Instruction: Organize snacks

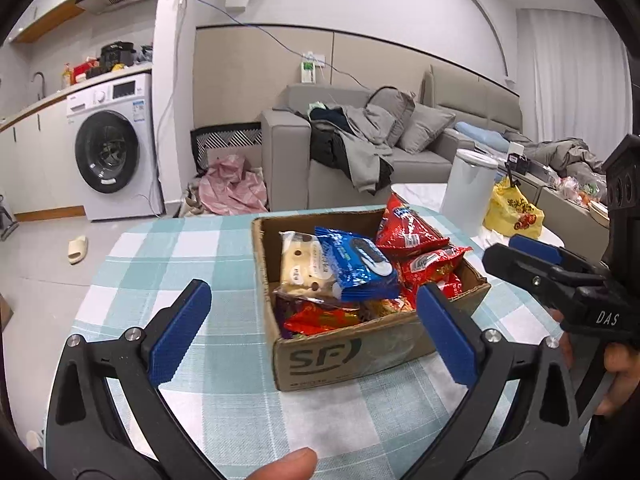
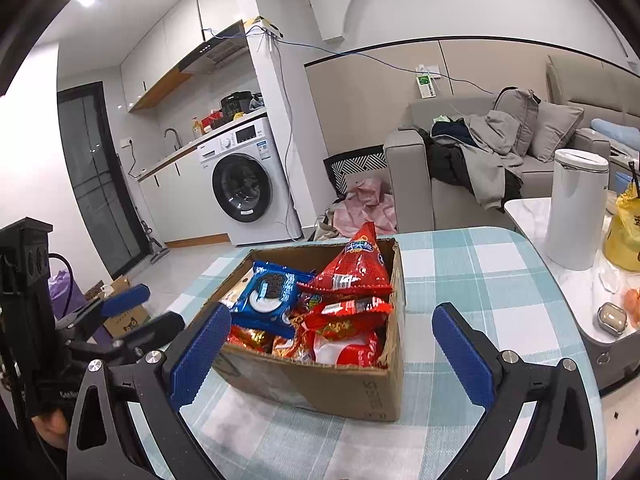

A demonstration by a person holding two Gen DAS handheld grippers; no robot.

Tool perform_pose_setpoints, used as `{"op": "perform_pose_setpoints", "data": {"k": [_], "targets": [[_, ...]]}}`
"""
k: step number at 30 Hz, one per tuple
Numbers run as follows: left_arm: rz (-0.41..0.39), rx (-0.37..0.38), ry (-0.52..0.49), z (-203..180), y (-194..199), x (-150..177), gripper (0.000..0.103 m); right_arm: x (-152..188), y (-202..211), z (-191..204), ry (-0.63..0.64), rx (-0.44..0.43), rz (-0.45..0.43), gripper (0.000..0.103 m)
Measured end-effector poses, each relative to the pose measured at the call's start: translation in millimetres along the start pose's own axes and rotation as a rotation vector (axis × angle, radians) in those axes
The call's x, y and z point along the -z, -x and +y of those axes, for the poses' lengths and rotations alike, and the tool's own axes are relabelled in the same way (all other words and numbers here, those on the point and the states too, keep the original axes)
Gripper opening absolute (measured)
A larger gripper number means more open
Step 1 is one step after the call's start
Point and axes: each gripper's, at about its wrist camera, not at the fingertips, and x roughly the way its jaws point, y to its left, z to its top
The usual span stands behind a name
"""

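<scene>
A cardboard box [image 1: 352, 354] stands on the checked tablecloth and holds several snack packs: a blue cookie pack [image 1: 358, 262], a pale bread pack [image 1: 306, 266] and red bags [image 1: 408, 232]. My left gripper [image 1: 314, 304] is open and empty, hovering just before the box's near wall. The box also shows in the right wrist view [image 2: 320, 388], with the blue cookie pack [image 2: 268, 294] and a red bag [image 2: 356, 270]. My right gripper [image 2: 332, 332] is open and empty, its fingers on either side of the box's near corner. It also shows in the left wrist view [image 1: 516, 252], right of the box.
A white canister [image 2: 574, 208], a yellow bag [image 2: 624, 236] and a small metal case [image 2: 612, 318] sit on a marble side table at the right. A grey sofa [image 1: 360, 168] and a washing machine [image 1: 112, 148] stand behind the table.
</scene>
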Motion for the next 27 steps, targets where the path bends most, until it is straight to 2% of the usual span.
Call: {"op": "perform_pose_setpoints", "data": {"k": [3, 12, 20, 27], "targets": [[-0.031, -0.02, -0.011, 4, 14, 6, 0.102, 4, 5, 0, 0.011, -0.004, -0.003, 0.103], [-0.056, -0.059, 0.004, 14, 32, 24, 0.102, 21, 22, -5, 0.025, -0.003, -0.037, 0.103], [-0.068, -0.069, 0.022, 24, 33, 43, 0.102, 39, 30, -15, 0.015, 0.004, -0.065, 0.103], [-0.086, -0.081, 0.027, 31, 33, 61, 0.102, 54, 35, -11, 0.067, 0.021, -0.097, 0.103]]}}
